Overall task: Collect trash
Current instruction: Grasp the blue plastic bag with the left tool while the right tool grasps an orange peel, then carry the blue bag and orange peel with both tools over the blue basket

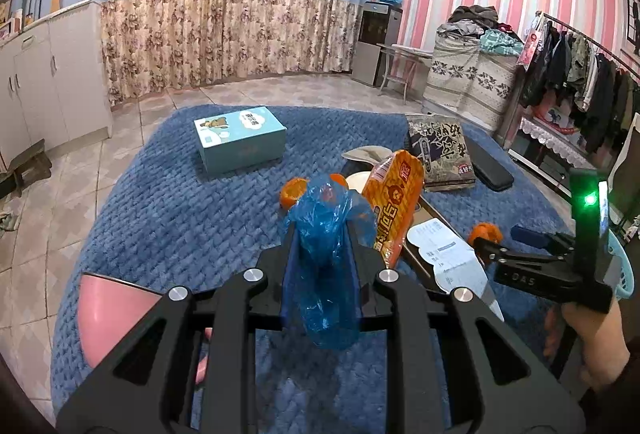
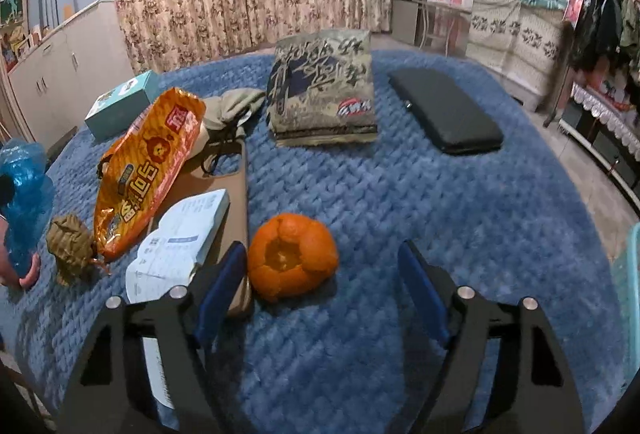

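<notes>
We see the left gripper (image 1: 322, 234) clamped on a crumpled blue plastic bag (image 1: 326, 254), lifted above the blue quilted blanket (image 1: 180, 218). The right gripper (image 2: 322, 274) stands open and empty over the blanket, with an orange peel (image 2: 292, 258) just ahead, nearer its left finger, perhaps not touching it. An orange snack wrapper (image 2: 148, 169) lies nearby.

A crumpled blue plastic bag (image 1: 326, 274) stands upright at the lower middle of the left wrist view. An empty orange peel (image 2: 292, 258), open side up, lies on the blue blanket at lower centre. An orange snack wrapper (image 2: 148, 169) lies slanted at left, a brown paper wad (image 2: 72, 250) beside it.
</notes>
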Demonstrator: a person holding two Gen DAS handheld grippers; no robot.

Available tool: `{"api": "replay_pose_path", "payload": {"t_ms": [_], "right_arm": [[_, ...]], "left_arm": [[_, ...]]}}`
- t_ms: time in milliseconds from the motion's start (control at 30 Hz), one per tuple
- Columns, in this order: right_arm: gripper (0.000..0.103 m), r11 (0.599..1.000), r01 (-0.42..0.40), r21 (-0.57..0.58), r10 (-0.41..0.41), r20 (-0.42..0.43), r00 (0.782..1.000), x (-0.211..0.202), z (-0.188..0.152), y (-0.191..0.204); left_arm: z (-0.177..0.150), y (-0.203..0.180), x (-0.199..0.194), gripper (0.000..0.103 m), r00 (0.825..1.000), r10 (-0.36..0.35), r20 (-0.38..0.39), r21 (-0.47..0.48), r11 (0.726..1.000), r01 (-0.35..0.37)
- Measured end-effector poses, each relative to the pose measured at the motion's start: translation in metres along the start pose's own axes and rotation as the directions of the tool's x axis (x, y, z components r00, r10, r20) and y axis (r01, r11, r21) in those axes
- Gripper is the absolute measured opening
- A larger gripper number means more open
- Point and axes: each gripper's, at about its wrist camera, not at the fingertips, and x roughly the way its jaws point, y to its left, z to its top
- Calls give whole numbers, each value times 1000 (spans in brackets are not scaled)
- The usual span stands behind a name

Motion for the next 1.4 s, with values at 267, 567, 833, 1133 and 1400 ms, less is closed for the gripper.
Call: {"api": "replay_pose_path", "payload": {"t_ms": [267, 567, 833, 1133, 1400], "right_arm": [[42, 996, -92, -5, 92, 0, 996, -2, -2, 3], [40, 998, -56, -12, 57, 82, 995, -42, -1, -20], [40, 994, -40, 97, 27, 126, 992, -84, -9, -89], [38, 972, -13, 233, -11, 103, 995, -86, -35, -156], [38, 960, 45, 275, -90, 154, 984, -109, -36, -186]], "left_arm": [[-4, -6, 4, 20, 1000, 1, -10, 18, 1000, -1], [2, -24, 3, 20, 1000, -2, -6, 46, 999, 3], [7, -63, 5, 20, 998, -59, 0, 59, 996, 59], [-4, -98, -1, 20, 996, -83, -17, 122, 989, 84], [2, -137, 3, 20, 991, -135, -21, 170, 976, 136]]}}
